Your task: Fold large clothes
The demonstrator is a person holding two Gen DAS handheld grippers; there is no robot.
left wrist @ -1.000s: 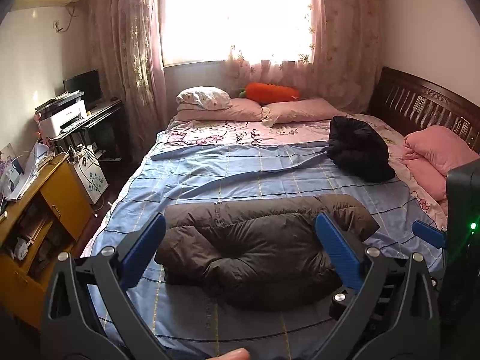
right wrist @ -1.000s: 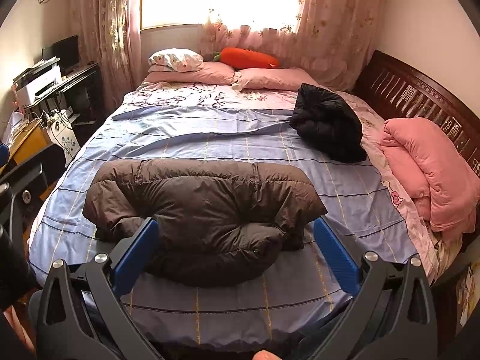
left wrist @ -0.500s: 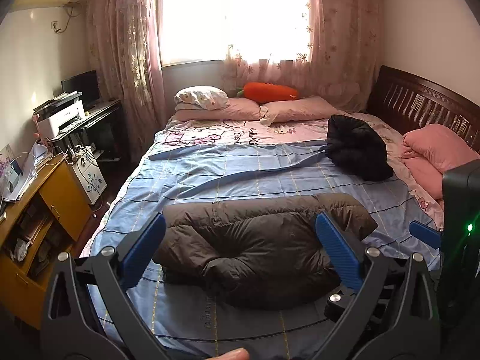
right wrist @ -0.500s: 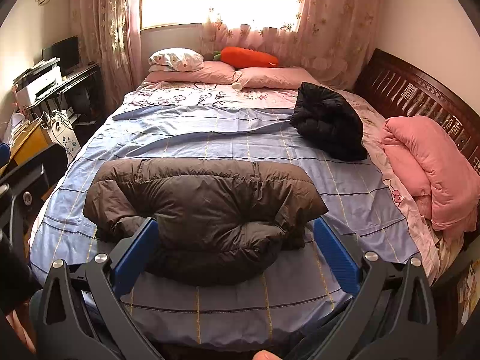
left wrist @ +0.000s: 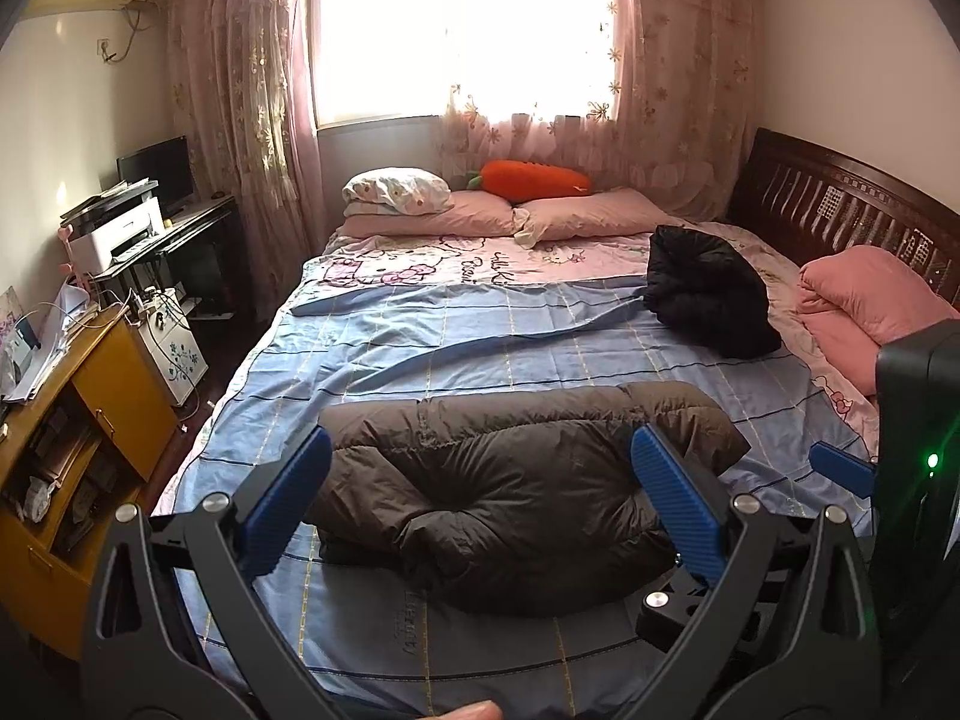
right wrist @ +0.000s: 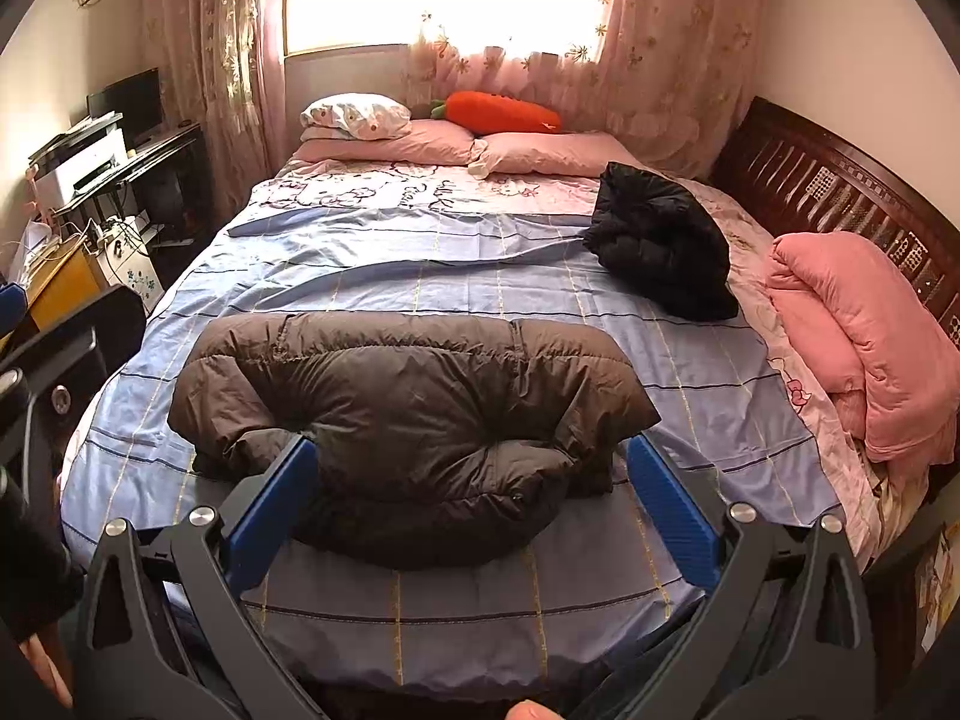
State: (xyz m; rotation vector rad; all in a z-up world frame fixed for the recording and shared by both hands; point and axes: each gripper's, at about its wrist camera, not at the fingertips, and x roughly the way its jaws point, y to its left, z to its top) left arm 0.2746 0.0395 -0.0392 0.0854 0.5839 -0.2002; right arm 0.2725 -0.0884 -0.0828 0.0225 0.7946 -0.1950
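A folded brown down jacket lies near the bed's foot edge; left gripper and right gripper hover spread, empty.

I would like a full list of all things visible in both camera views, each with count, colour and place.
brown down jacket: 1, brown, folded, near end of bed
black jacket: 1, black, bundled, right side of bed
bed sheet: 1, blue checked
pillows: 3, two pink, one white
carrot plush: 1, orange, on pillows
pink quilt: 1, by headboard
printer: 1, white, desk
wooden cabinet: 1, yellow, left
left gripper: open, blue pads
right gripper: open, blue pads
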